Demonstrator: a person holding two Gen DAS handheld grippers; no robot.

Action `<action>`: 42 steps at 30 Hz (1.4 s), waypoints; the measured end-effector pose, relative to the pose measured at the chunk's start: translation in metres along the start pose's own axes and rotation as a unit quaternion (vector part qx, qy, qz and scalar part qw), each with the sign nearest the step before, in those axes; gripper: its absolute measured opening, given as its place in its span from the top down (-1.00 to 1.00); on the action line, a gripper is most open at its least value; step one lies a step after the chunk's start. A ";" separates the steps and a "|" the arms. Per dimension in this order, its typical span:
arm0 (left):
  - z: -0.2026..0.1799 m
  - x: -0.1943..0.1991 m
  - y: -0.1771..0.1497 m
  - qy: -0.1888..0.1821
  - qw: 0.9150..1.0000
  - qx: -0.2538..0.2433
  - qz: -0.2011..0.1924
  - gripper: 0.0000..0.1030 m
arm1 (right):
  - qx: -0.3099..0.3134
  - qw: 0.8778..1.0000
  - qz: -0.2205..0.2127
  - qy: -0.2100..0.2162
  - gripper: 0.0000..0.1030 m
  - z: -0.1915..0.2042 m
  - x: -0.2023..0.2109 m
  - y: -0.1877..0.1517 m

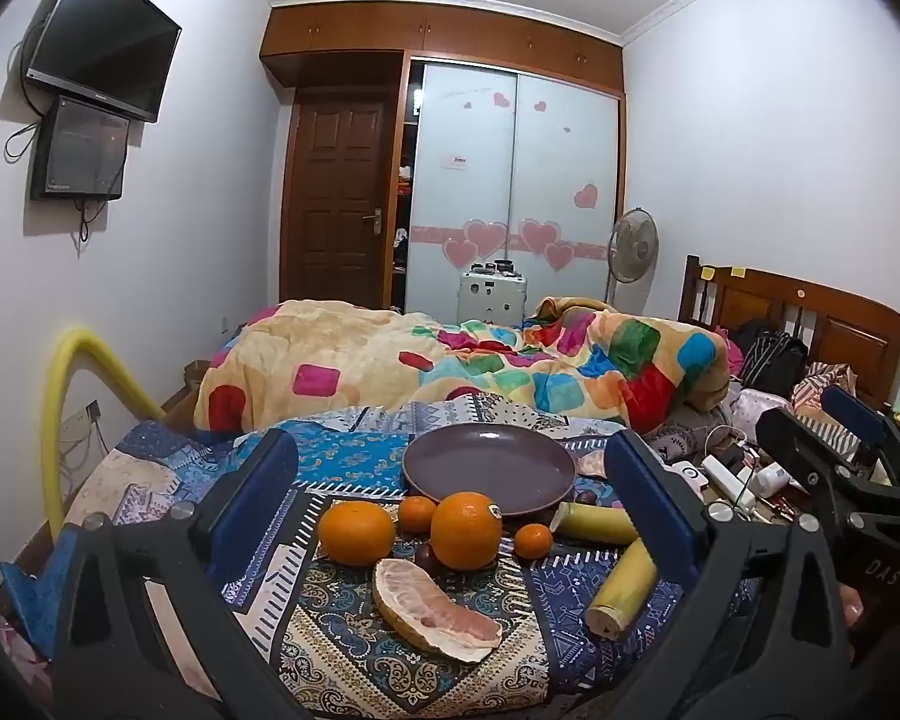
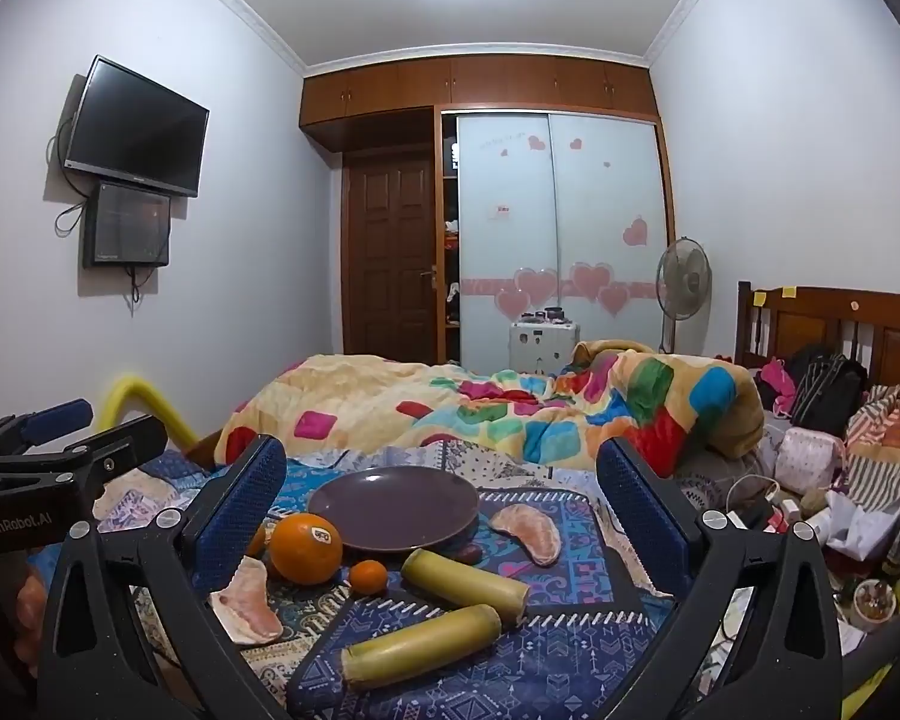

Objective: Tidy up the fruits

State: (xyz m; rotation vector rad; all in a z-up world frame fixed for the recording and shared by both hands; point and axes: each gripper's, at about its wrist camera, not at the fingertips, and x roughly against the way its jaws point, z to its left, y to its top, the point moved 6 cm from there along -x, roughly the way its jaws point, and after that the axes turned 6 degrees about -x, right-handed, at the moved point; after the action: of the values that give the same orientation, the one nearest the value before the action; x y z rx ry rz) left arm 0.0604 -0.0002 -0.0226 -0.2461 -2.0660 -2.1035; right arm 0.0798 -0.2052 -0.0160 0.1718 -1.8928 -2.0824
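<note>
Fruits lie before purple plate (image 1: 489, 468) on patterned blue cloth (image 2: 570, 648), bedroom. Right gripper (image 2: 441, 498) and left gripper (image 1: 450, 495) wide open, empty. Left gripper reads "GenRobot.AI".

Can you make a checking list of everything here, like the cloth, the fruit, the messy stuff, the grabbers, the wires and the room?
Surface: patterned blue cloth over the bed.
Job's things: purple plate, bare; big oranges, small tangerines, pomelo pieces and sugarcane sticks lie in front of it.
Clutter: bottles and bags at right.
Grippers: left gripper and right gripper open, fingers holding nothing.
Cables: white cable at right; cords below TV.
Surroundings: colourful blanket, wardrobe, fan.
</note>
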 end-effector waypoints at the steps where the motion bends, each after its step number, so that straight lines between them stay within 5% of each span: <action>1: 0.001 0.000 0.000 0.000 1.000 0.001 0.000 -1.00 | 0.000 1.000 0.000 -0.001 -1.00 0.000 0.000 0.000; 42: 0.004 -0.002 0.003 0.001 1.000 -0.011 -0.002 -1.00 | -0.005 1.000 0.004 -0.002 -1.00 0.004 -0.004 -0.003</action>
State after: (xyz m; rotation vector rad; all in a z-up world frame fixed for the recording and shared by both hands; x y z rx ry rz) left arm 0.0631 0.0037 -0.0198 -0.2432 -2.0443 -2.1300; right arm 0.0820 -0.2000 -0.0187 0.1577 -1.8818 -2.0886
